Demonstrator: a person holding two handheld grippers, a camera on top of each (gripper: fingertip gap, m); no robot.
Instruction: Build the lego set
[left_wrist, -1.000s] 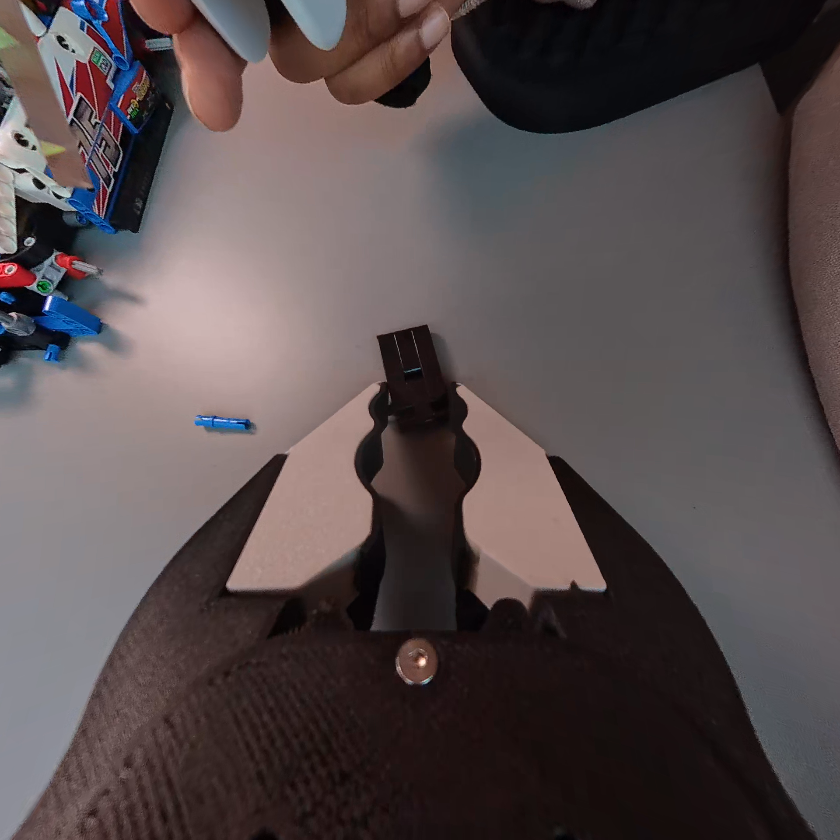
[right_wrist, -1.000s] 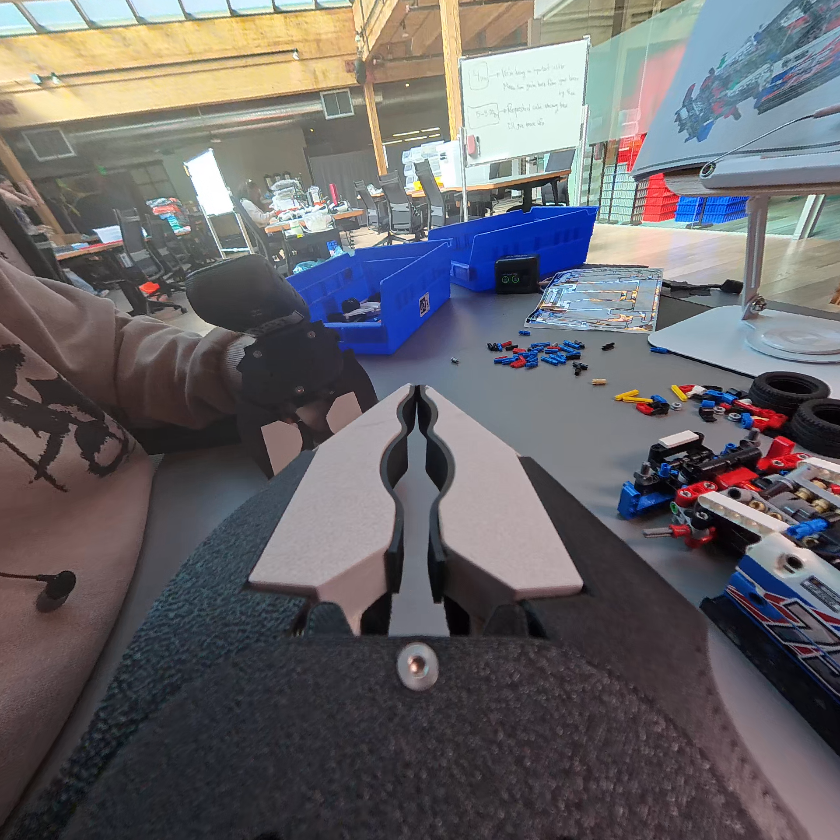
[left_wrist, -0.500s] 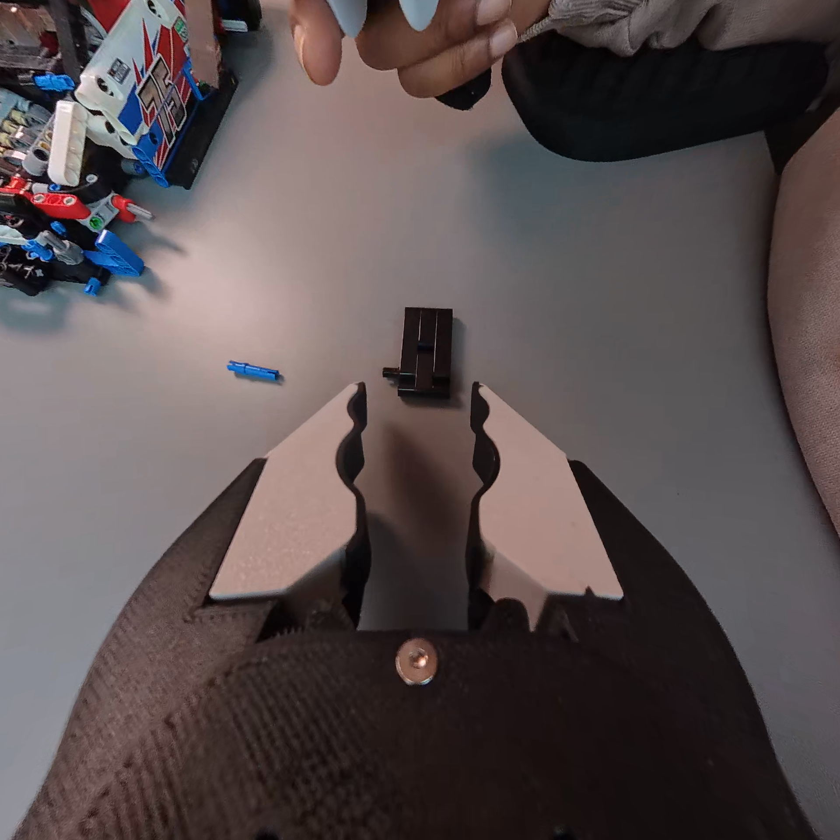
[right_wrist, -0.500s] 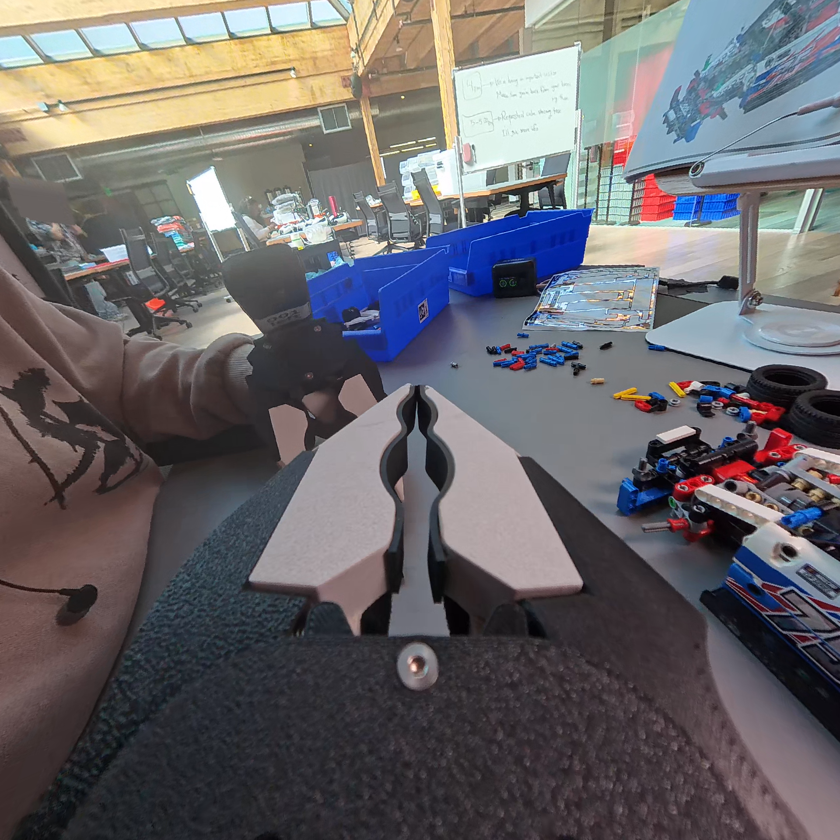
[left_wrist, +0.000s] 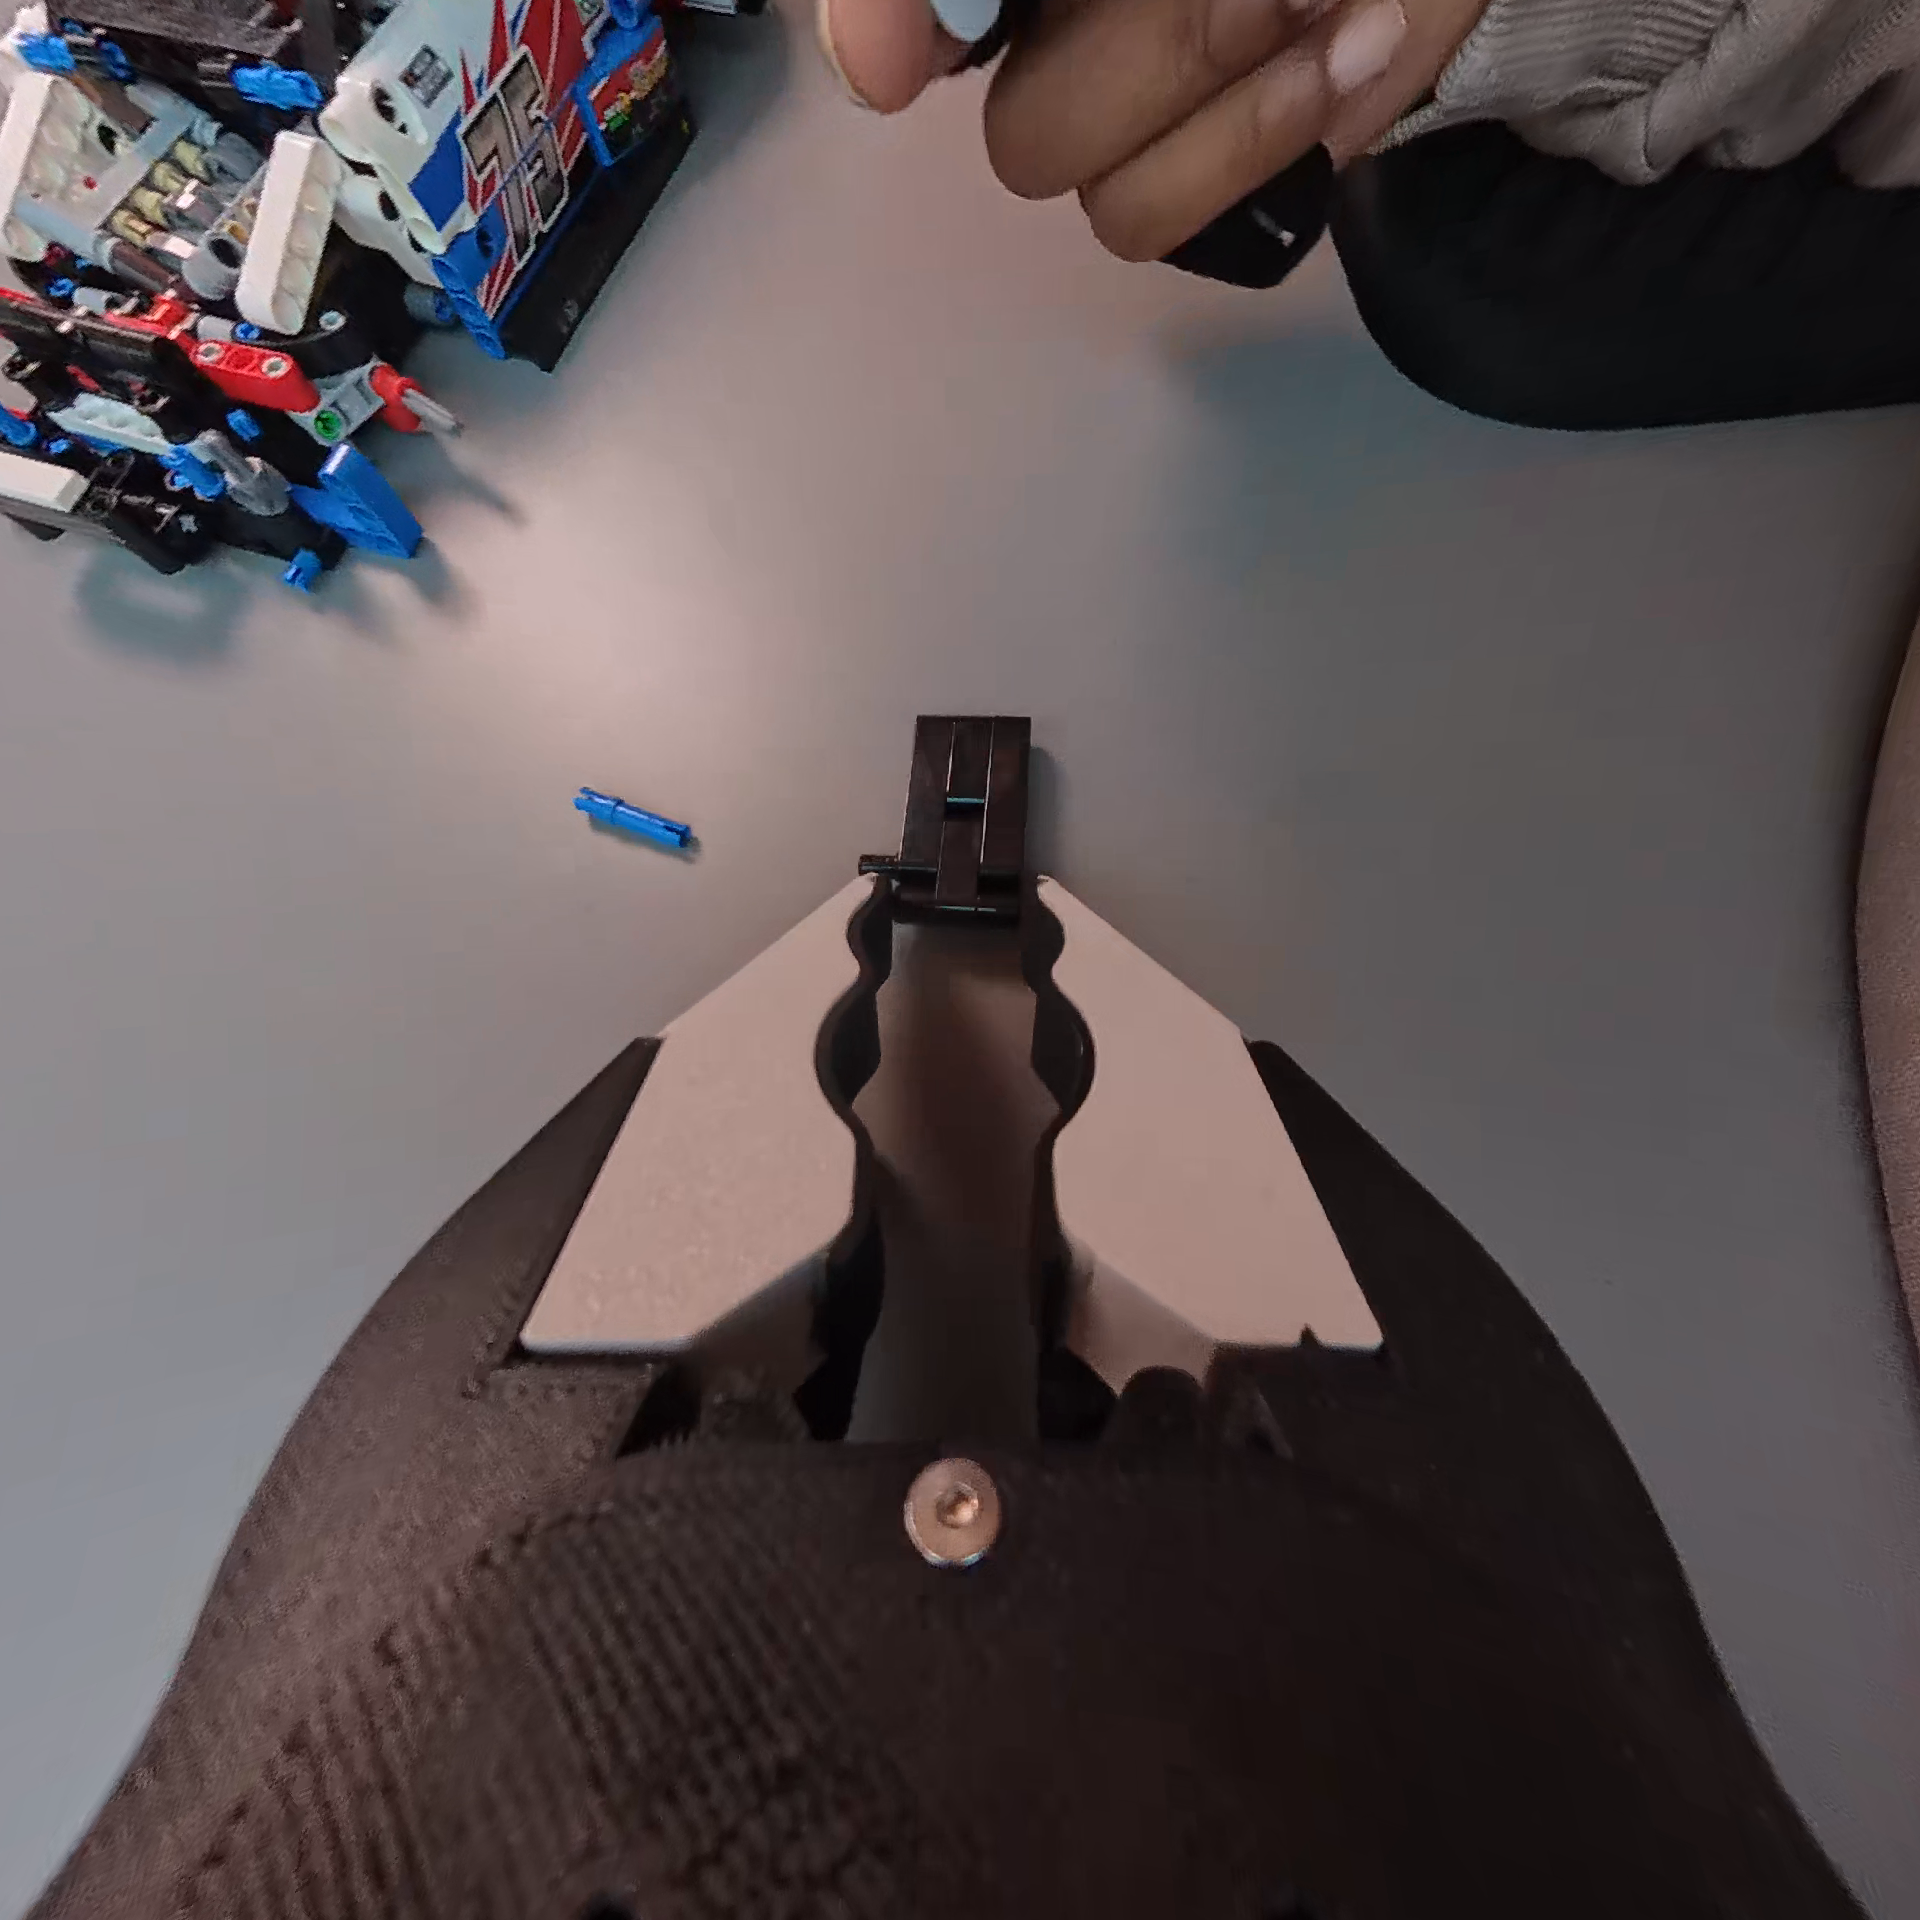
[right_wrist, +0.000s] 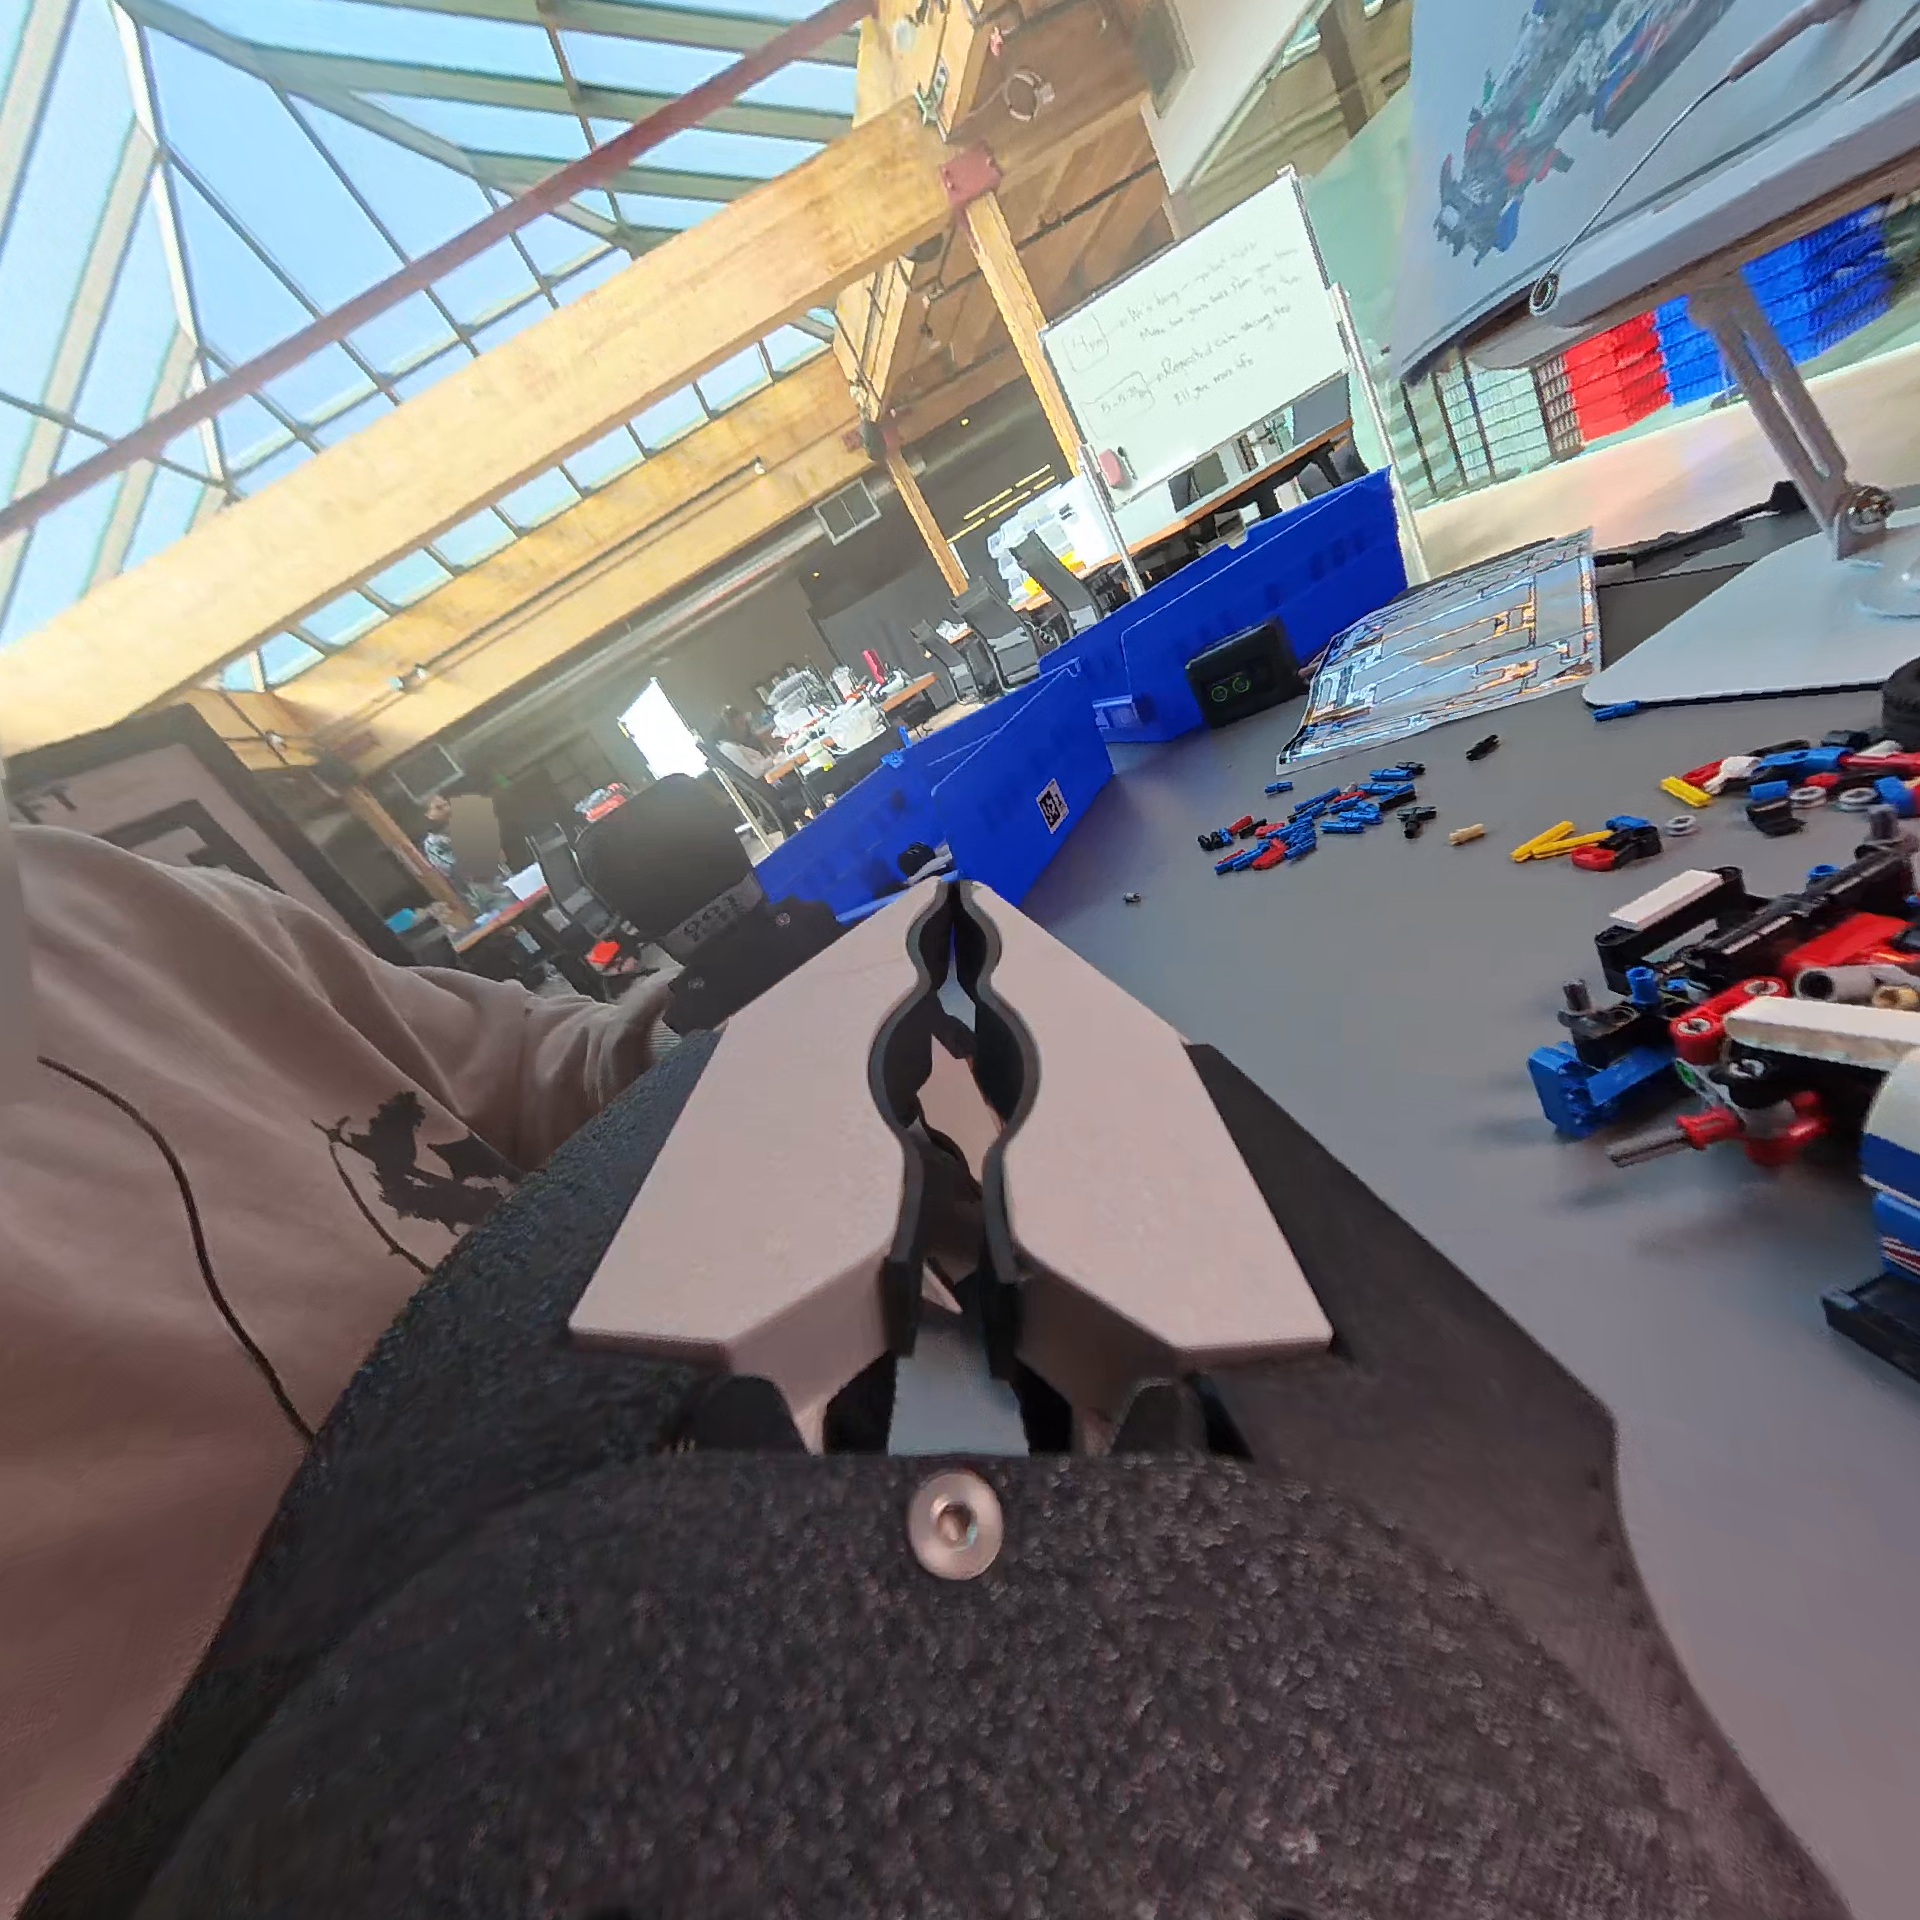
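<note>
Grey tabletop (left_wrist: 1351, 644) is carrying the action, and on it the small black lego assembly (left_wrist: 971, 810) is lying flat with the left gripper (left_wrist: 956, 899) pinching its near end between narrowly set tips. Off to the side a loose blue pin (left_wrist: 632, 820) is waiting, with the half-built race car (left_wrist: 312, 260) sitting well apart. Meanwhile the right gripper (right_wrist: 954, 896) is idling empty, tips pressed together; this looks like a pick-up, so next comes a steady lift without twisting.
</note>
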